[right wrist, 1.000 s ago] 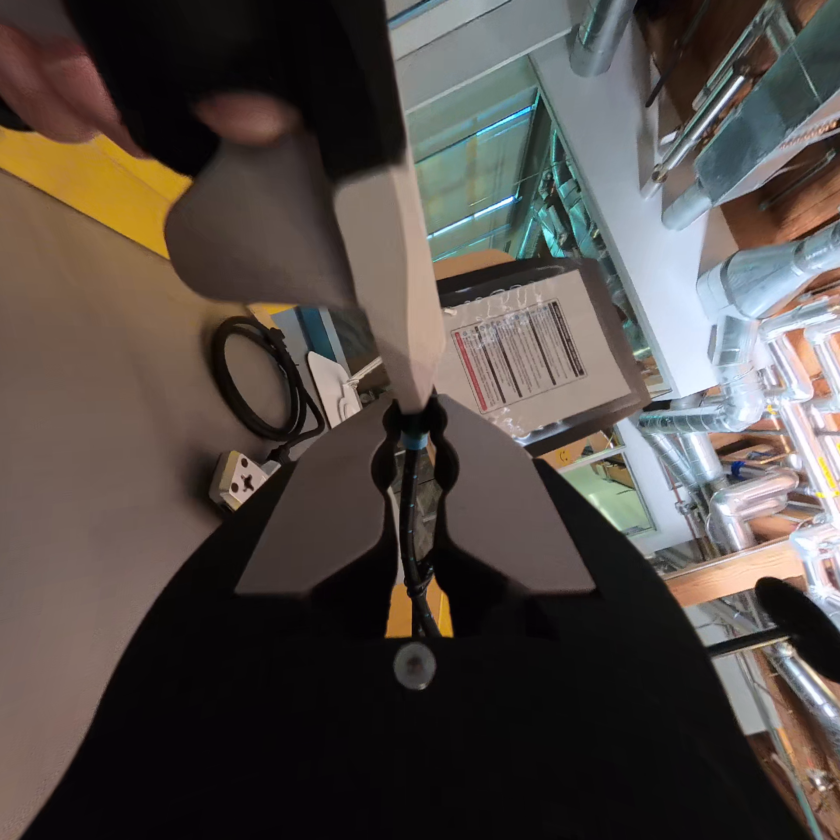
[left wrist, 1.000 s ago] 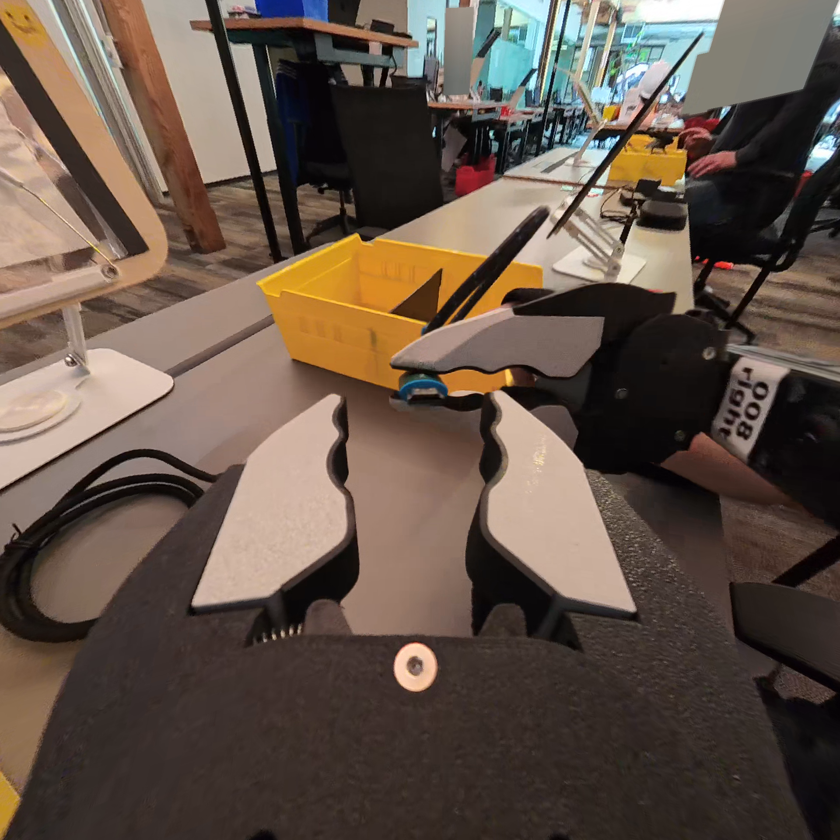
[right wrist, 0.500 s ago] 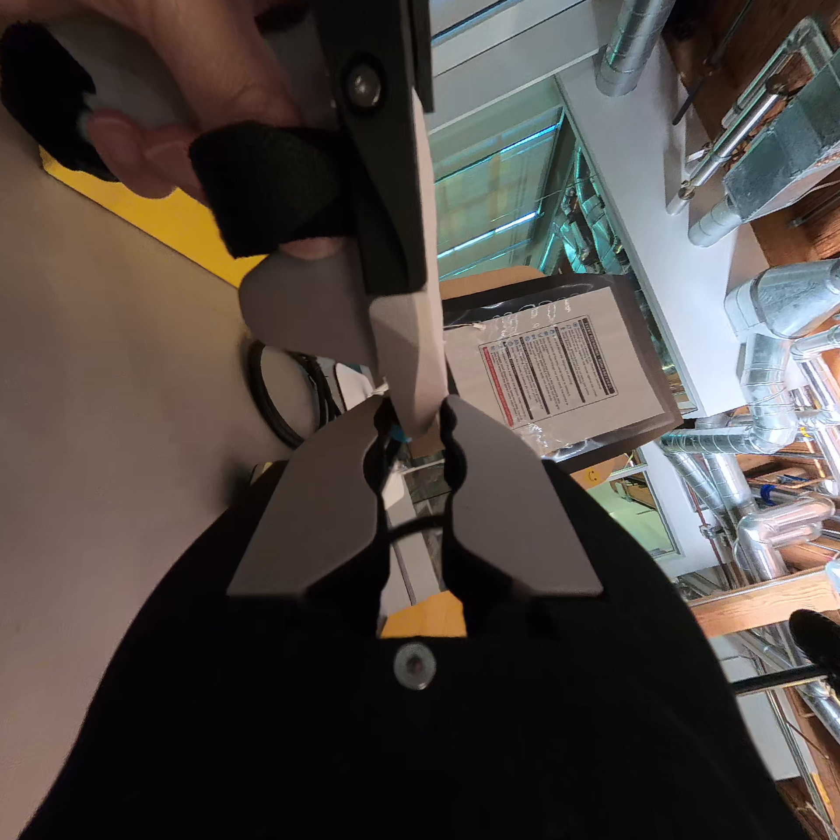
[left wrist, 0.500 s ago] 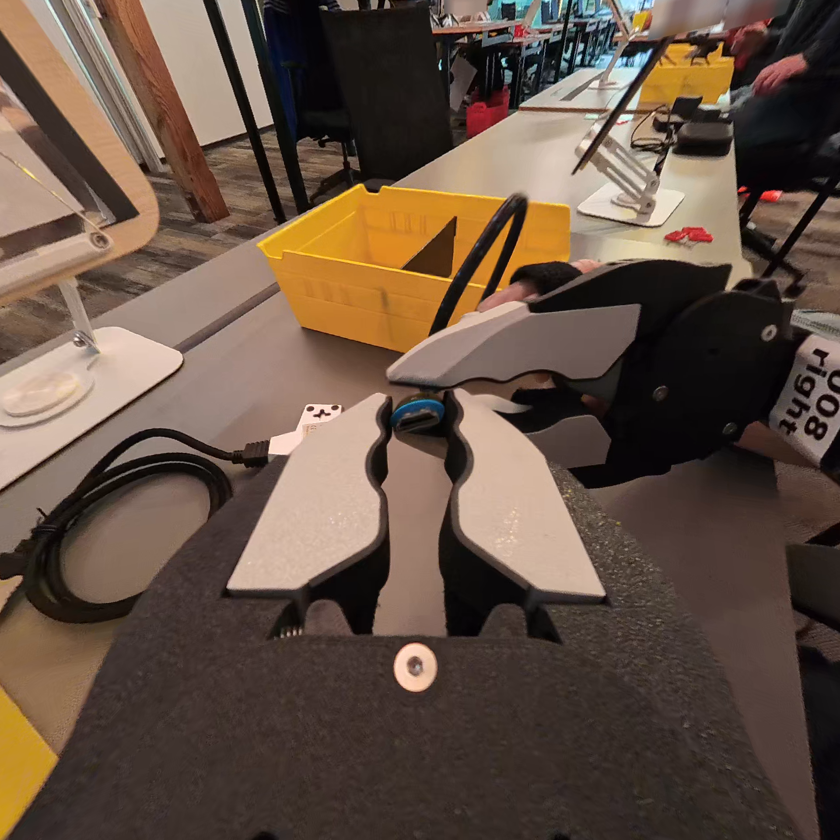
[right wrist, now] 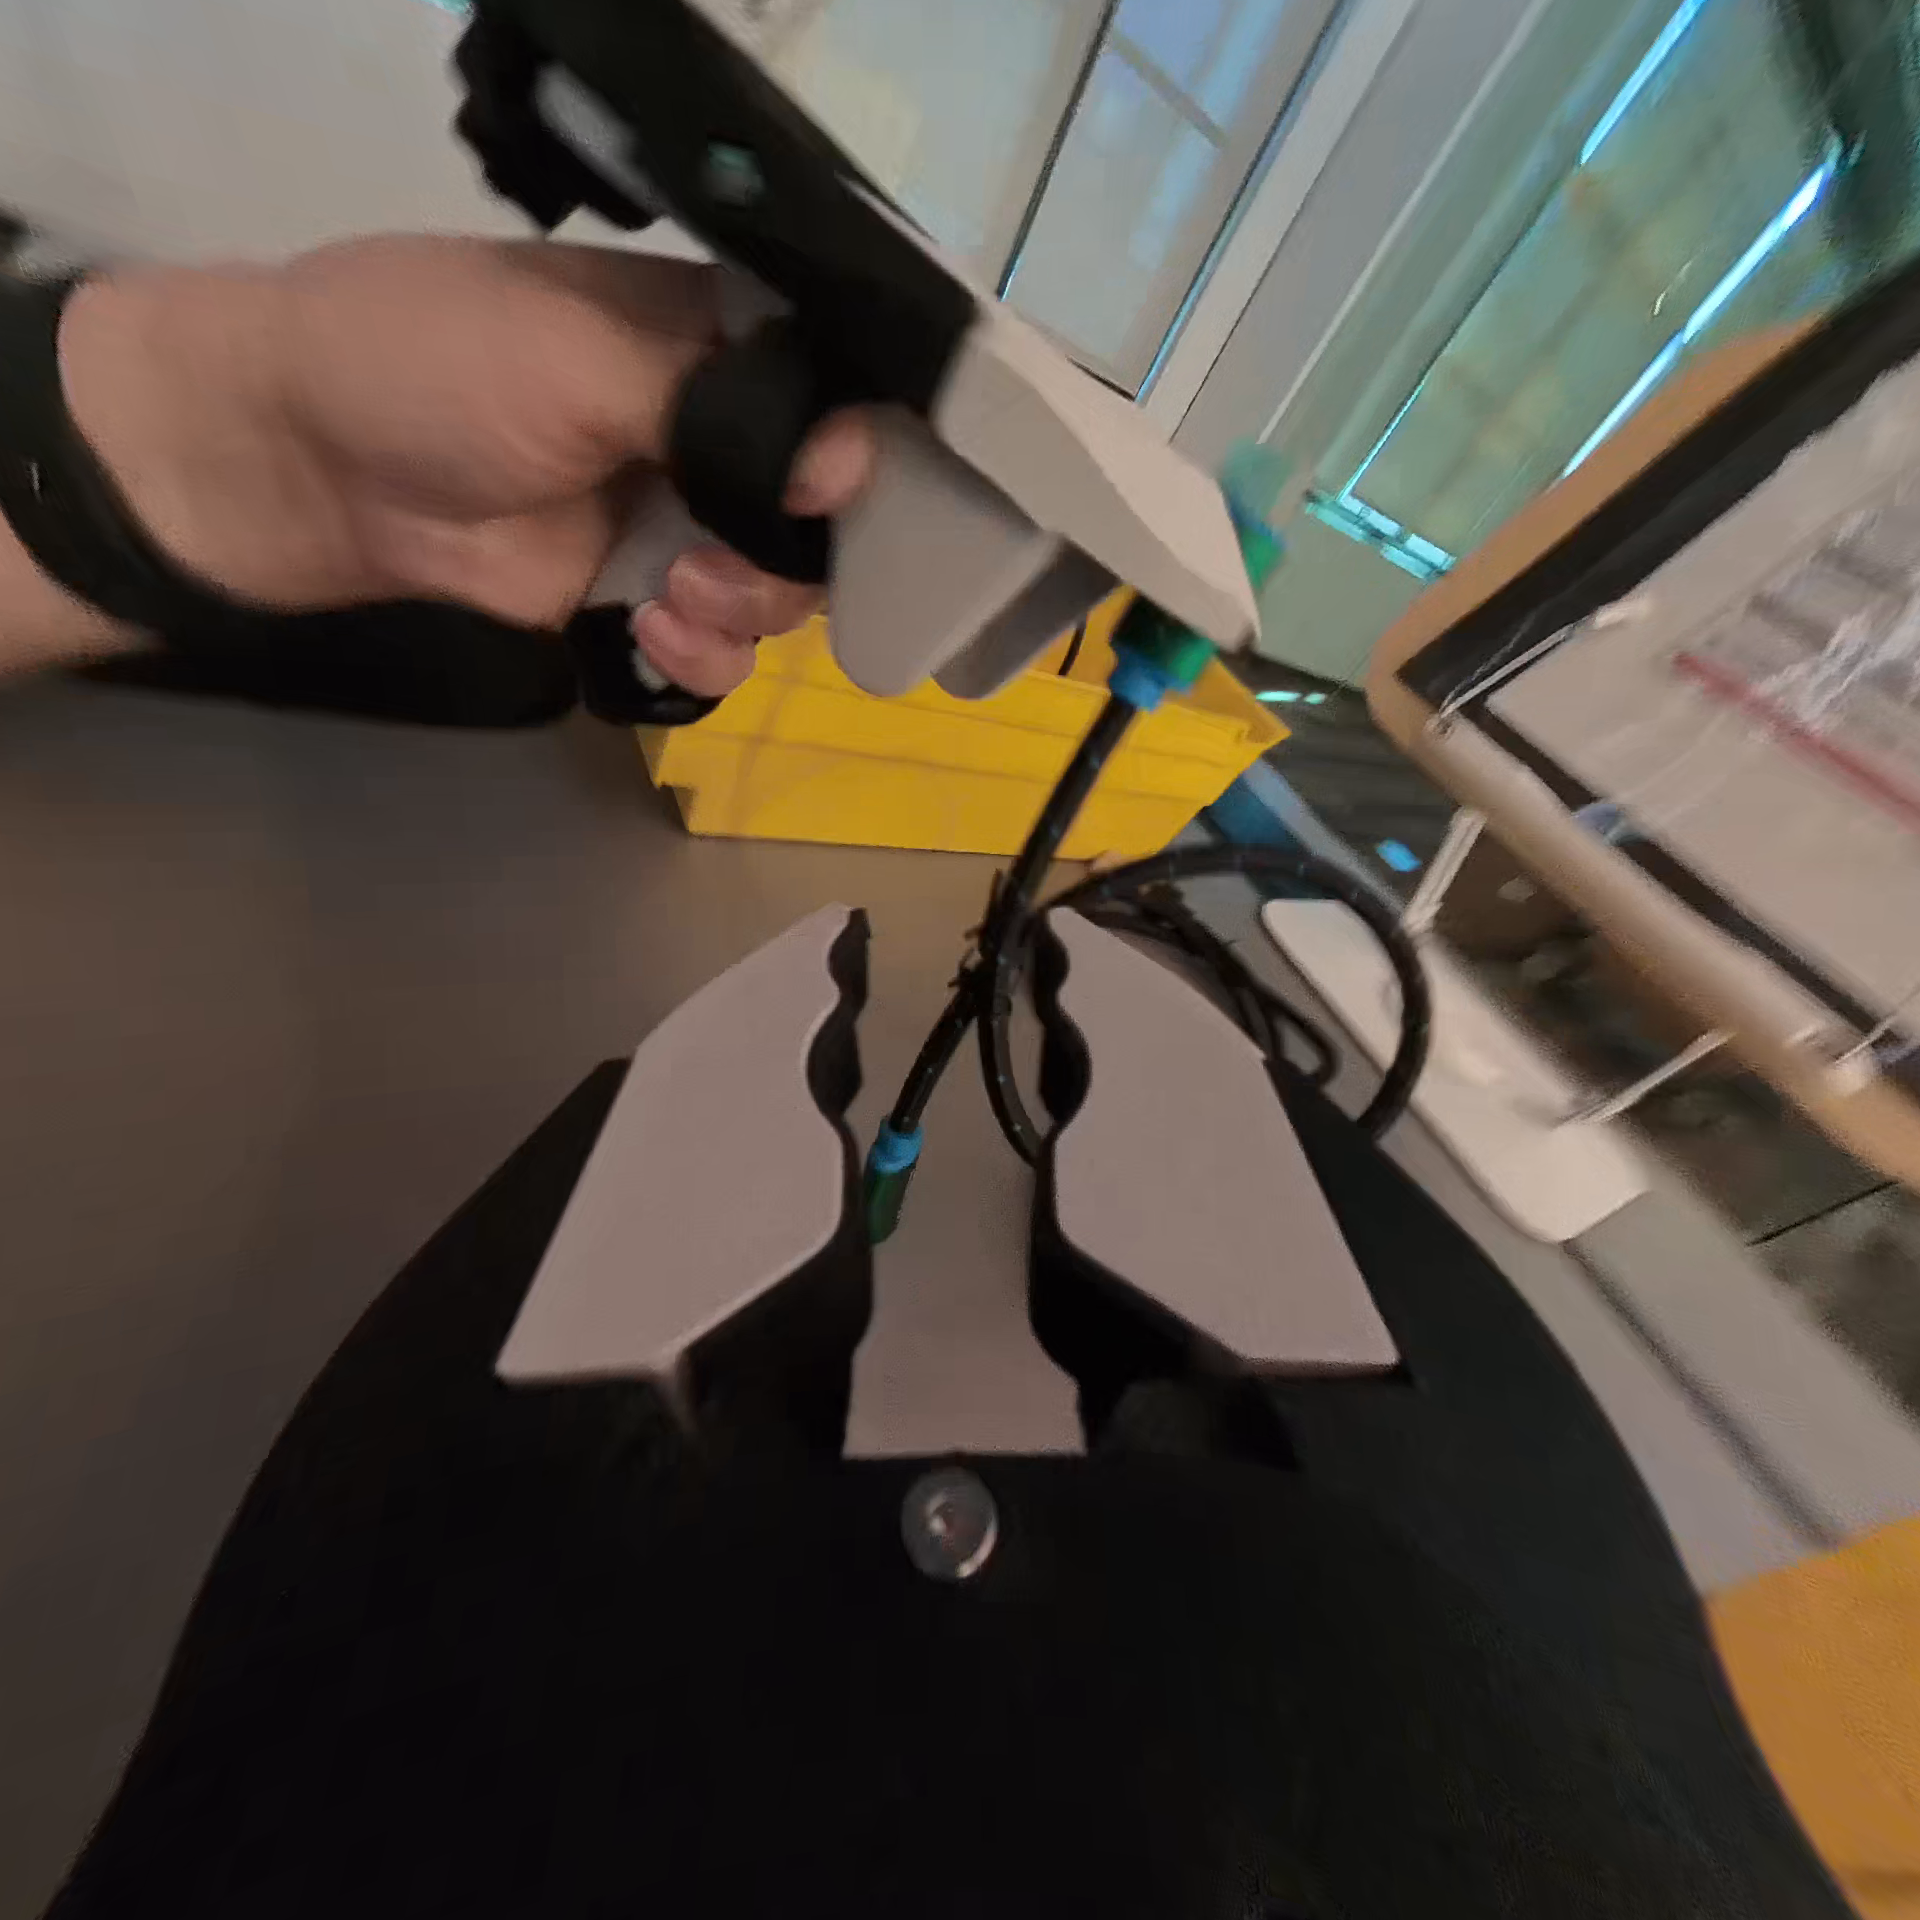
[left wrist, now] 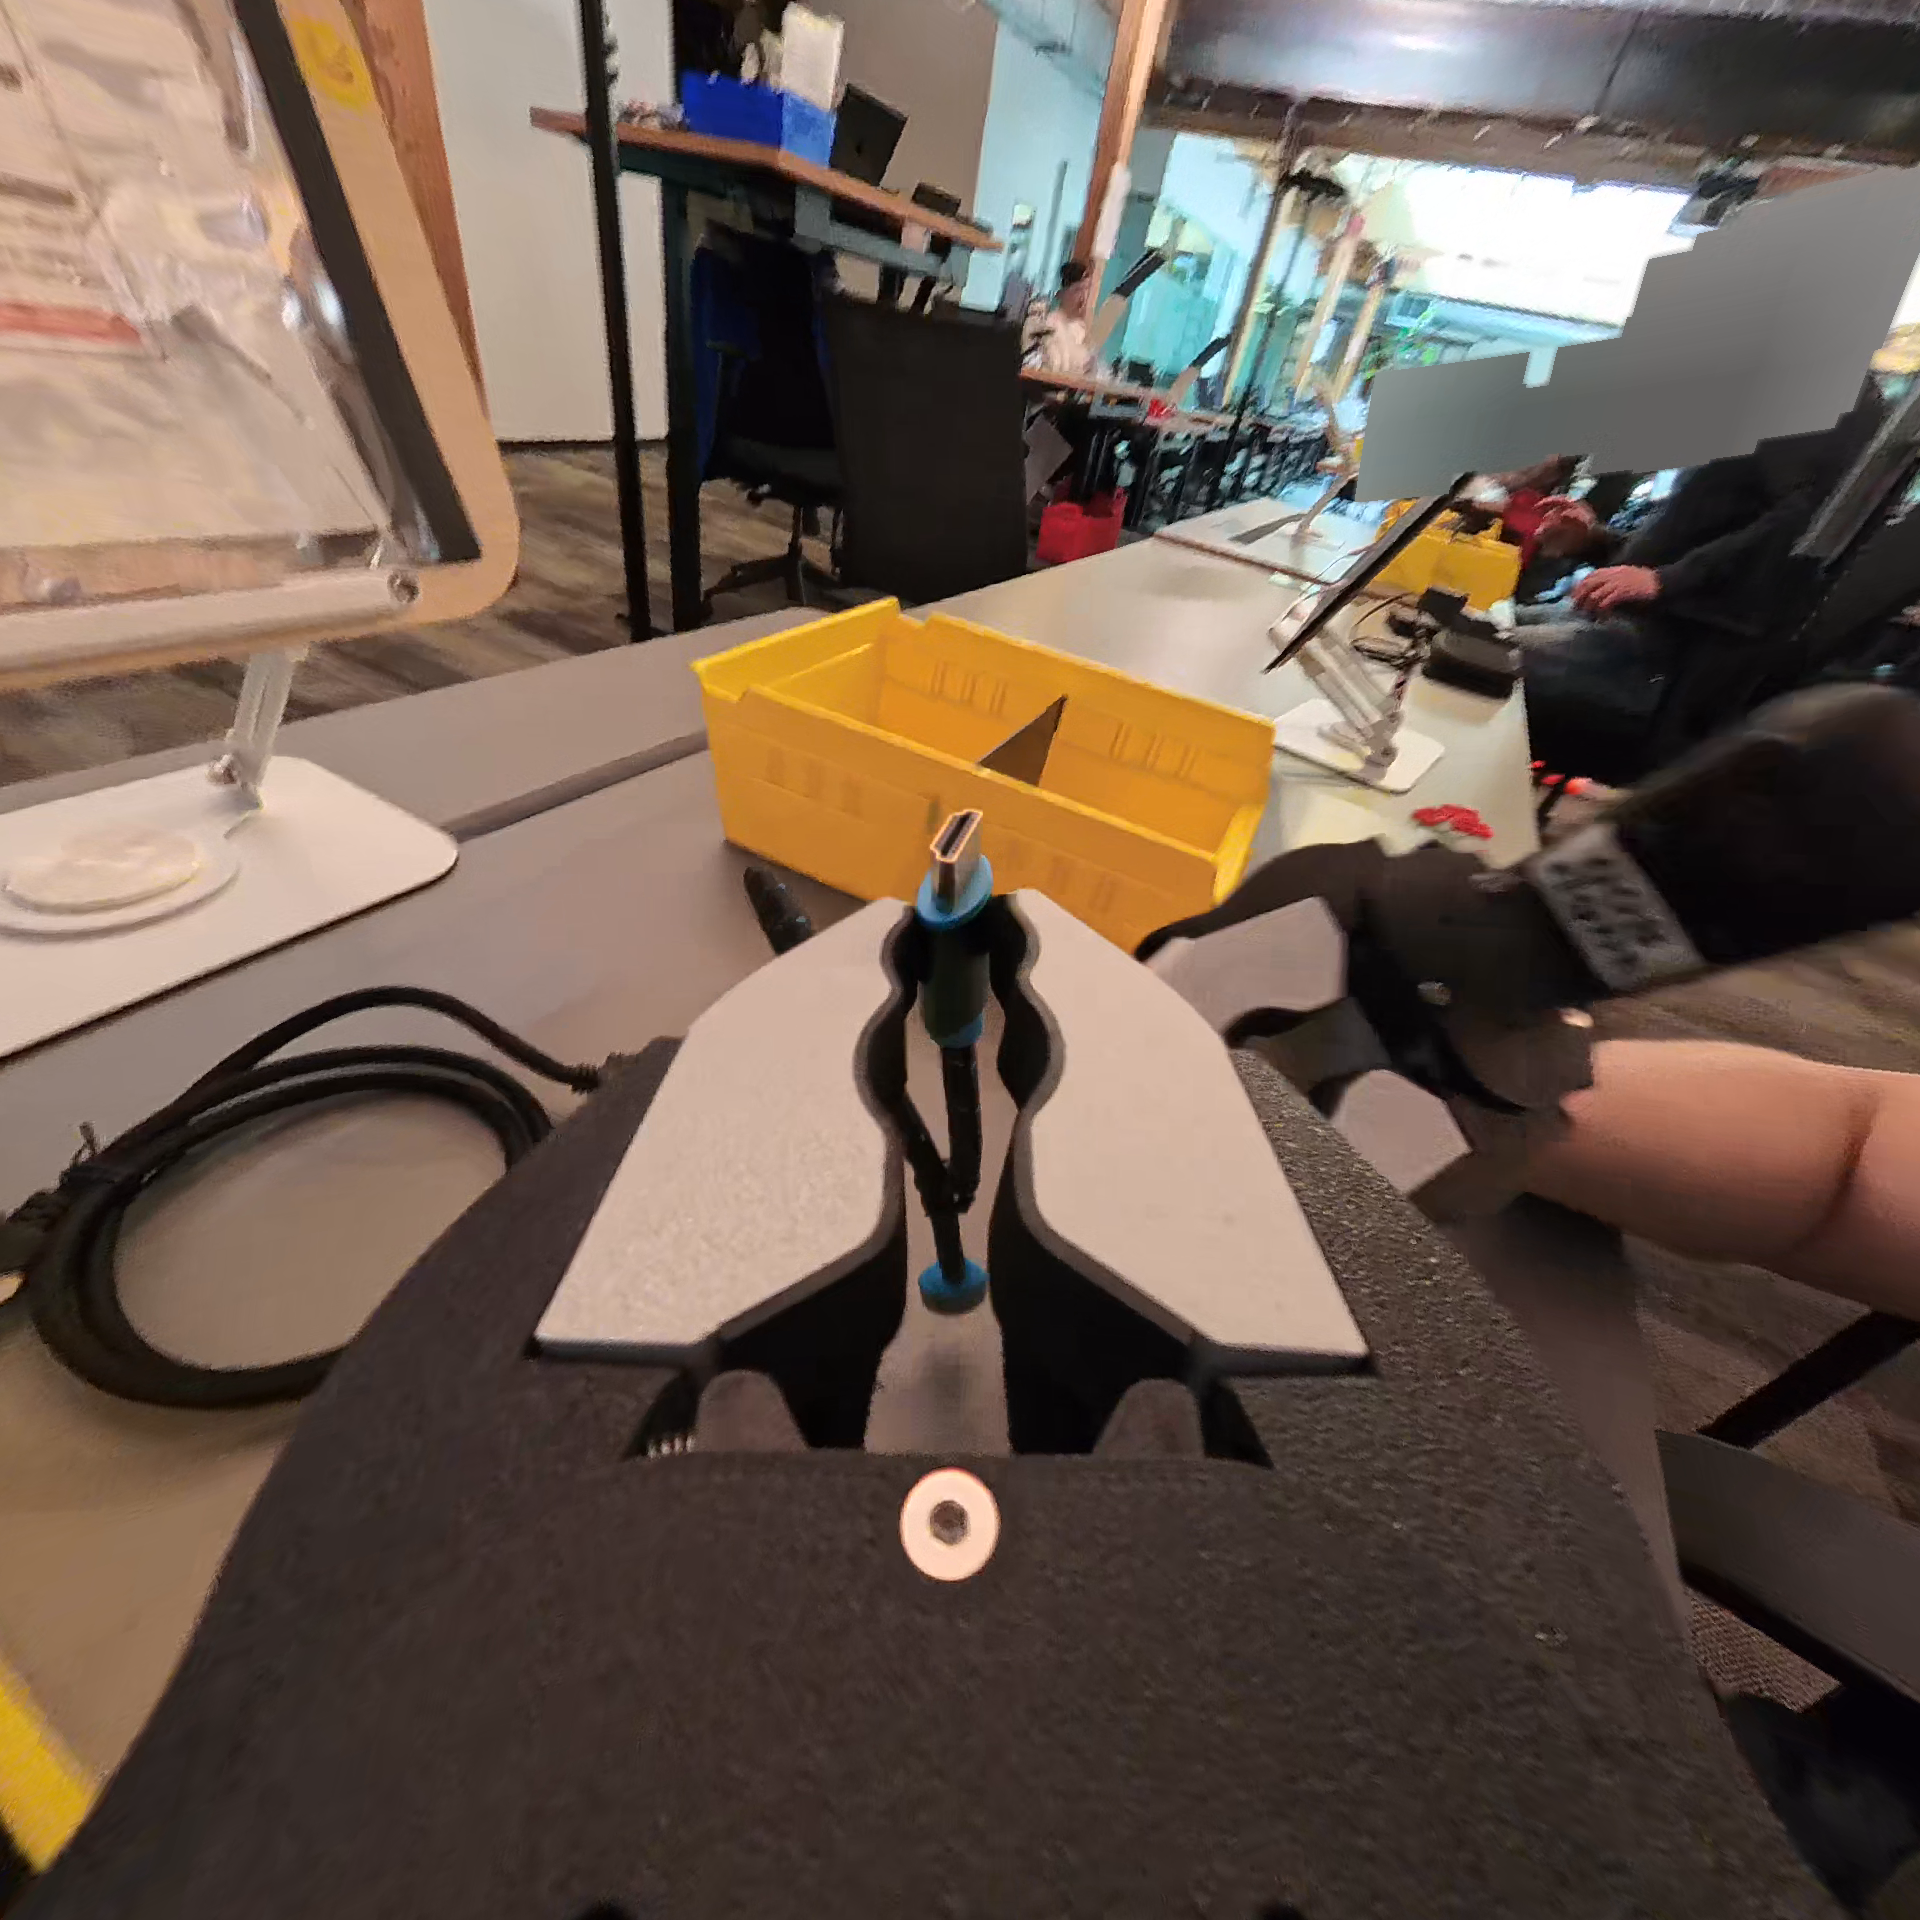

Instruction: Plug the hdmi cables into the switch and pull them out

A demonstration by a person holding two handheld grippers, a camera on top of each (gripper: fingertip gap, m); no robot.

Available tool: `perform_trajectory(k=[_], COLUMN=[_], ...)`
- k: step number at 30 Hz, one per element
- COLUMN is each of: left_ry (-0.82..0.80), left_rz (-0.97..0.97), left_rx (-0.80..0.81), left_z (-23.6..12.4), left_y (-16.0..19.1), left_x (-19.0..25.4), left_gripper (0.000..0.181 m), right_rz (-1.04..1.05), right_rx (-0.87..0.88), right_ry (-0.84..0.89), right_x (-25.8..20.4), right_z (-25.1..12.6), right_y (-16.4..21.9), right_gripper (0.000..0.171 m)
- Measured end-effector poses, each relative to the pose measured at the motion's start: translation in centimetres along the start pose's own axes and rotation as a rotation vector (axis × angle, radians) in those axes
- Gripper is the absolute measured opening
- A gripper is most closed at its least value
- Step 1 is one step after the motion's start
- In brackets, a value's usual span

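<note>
My left gripper [left wrist: 956, 925] is shut on the black HDMI plug [left wrist: 956, 862] with blue collars; its metal tip points up past the fingertips. The short cable [left wrist: 948, 1143] loops down between the fingers, and its other blue-collared end [left wrist: 951, 1288] hangs below. In the right wrist view my right gripper [right wrist: 951, 925] is open, with that cable [right wrist: 1049, 831] and its loose end [right wrist: 888, 1184] hanging in the gap, untouched. The left gripper [right wrist: 1236, 592] holds the plug above it. The right gripper [left wrist: 1226, 966] shows to the right. No switch is visible.
A yellow bin [left wrist: 987, 748] stands on the grey table just beyond the grippers. A coiled black cable [left wrist: 281, 1195] lies at the left, near a framed sheet on a white stand [left wrist: 208, 842]. A black plug end [left wrist: 774, 914] lies before the bin. People sit at far desks. About 6 cm separates my left fingertips from my right.
My left gripper closed on the plug that the right gripper held. The right gripper opened, let go and drew back to the right. The left gripper lifted the plug, tip up.
</note>
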State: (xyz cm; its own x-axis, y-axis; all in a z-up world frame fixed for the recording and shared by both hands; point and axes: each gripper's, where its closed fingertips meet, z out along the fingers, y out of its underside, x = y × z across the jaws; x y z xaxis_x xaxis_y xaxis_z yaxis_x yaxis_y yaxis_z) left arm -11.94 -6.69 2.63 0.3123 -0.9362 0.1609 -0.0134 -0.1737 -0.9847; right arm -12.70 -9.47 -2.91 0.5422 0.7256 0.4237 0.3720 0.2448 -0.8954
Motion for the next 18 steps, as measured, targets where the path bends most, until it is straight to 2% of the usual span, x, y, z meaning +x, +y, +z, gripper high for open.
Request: perform_trajectory(k=[2,5,6,9,10,13,16,18], left_ry=[0.036,0.107,0.140,0.177,0.177,0.106,0.138,0.186], left_rz=[0.016,0.041,0.043,0.058,0.055,-0.001,-0.067,-0.121], left_rx=[0.031,0.057,0.062,0.056,0.051,0.051,0.017,-0.017], left_z=[-0.3,-0.3,-0.2,0.0,0.0,-0.2,-0.2,0.2], left_y=[-0.7,-1.2,-1.3,-1.1,-1.0,-1.1,-0.6,0.0], left_x=[0.9,2.5,3.1,3.9,3.8,2.3,2.2,2.9], left_gripper=[0.012,0.012,0.012,0.012,0.012,0.013,0.051,0.067], right_rz=[0.171,0.413,0.466,0.479,0.446,0.211,-0.275,-0.605], right_rx=[0.013,0.051,0.053,0.060,0.038,-0.074,-0.253,-0.325], right_ry=[-0.008,-0.146,-0.197,-0.322,-0.298,-0.038,0.322,0.521], right_x=[0.7,0.0,-0.4,-1.3,-0.9,2.3,6.4,7.9], right_z=[0.3,0.9,1.2,1.1,1.2,0.6,-1.6,-2.9], right_y=[0.2,0.4,0.6,0.6,0.9,2.0,2.2,1.2], right_gripper=[0.051,0.052,0.049,0.013,0.013,0.012,0.012,0.012])
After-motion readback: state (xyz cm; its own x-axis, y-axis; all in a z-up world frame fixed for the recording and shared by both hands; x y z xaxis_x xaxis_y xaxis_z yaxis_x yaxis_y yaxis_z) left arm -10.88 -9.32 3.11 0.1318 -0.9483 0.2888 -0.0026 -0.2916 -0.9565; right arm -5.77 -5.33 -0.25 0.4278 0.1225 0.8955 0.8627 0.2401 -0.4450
